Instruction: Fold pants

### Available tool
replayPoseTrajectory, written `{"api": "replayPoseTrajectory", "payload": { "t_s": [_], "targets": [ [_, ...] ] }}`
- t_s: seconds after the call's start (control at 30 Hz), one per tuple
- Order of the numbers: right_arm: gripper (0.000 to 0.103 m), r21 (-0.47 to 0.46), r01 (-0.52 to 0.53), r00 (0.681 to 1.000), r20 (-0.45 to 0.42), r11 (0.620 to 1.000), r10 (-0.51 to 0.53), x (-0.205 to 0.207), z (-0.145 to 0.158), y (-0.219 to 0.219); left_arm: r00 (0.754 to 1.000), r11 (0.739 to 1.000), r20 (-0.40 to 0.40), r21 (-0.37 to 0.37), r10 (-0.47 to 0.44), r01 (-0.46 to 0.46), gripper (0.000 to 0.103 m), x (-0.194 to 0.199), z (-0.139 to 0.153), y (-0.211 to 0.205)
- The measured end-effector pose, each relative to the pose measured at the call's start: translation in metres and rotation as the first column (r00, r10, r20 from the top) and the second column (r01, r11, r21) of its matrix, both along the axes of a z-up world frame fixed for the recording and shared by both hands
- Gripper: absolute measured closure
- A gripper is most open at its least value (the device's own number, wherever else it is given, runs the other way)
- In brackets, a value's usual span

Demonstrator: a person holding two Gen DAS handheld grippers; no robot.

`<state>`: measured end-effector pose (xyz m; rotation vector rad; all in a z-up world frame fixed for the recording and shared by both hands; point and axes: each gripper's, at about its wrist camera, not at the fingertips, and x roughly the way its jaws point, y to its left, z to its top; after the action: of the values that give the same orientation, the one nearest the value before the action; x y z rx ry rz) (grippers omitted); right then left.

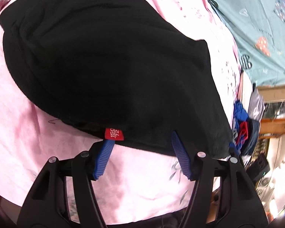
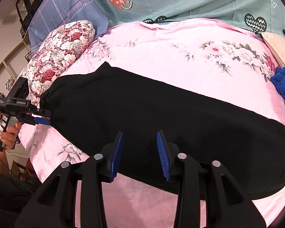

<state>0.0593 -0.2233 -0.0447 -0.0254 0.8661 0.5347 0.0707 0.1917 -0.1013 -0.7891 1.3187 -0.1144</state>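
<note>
While black pants (image 2: 142,114) lie on pink bedspread (image 2: 180,57), both grippers' fingers spread.

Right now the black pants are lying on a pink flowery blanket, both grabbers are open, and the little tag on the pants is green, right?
Almost. The little tag is red, not green; the left wrist view shows it at the edge of the black pants, just beyond the left grabber. The rest holds: the pants lie on the pink flowery blanket, and both the left and right grabber are open.

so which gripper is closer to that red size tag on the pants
Left. The left gripper sits open right at the red size tag on the black pants; the right gripper hangs open over their middle.
</note>
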Motion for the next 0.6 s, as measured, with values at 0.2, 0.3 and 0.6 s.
{"api": "replayPoseTrajectory", "payload": {
  "t_s": [0.2,0.3,0.6],
  "targets": [
    [0.066,0.002,-0.006,1.0,0.019,1.0,0.006,-0.004,0.003,0.002,0.998,0.994,-0.035,0.094,0.052,-0.049,0.086,0.001,-0.003,-0.004],
    [0.066,0.002,-0.002,1.0,0.022,1.0,0.002,-0.007,0.004,0.003,0.997,0.994,-0.012,0.086,0.072,-0.071,0.091,-0.004,0.0,-0.002],
    [0.066,-0.011,0.004,0.999,0.033,1.0,-0.004,-0.007,0.007,0.003,0.995,0.987,0.057,0.136,0.08,-0.087,0.094,-0.029,0.037,-0.006]
  ]
}}
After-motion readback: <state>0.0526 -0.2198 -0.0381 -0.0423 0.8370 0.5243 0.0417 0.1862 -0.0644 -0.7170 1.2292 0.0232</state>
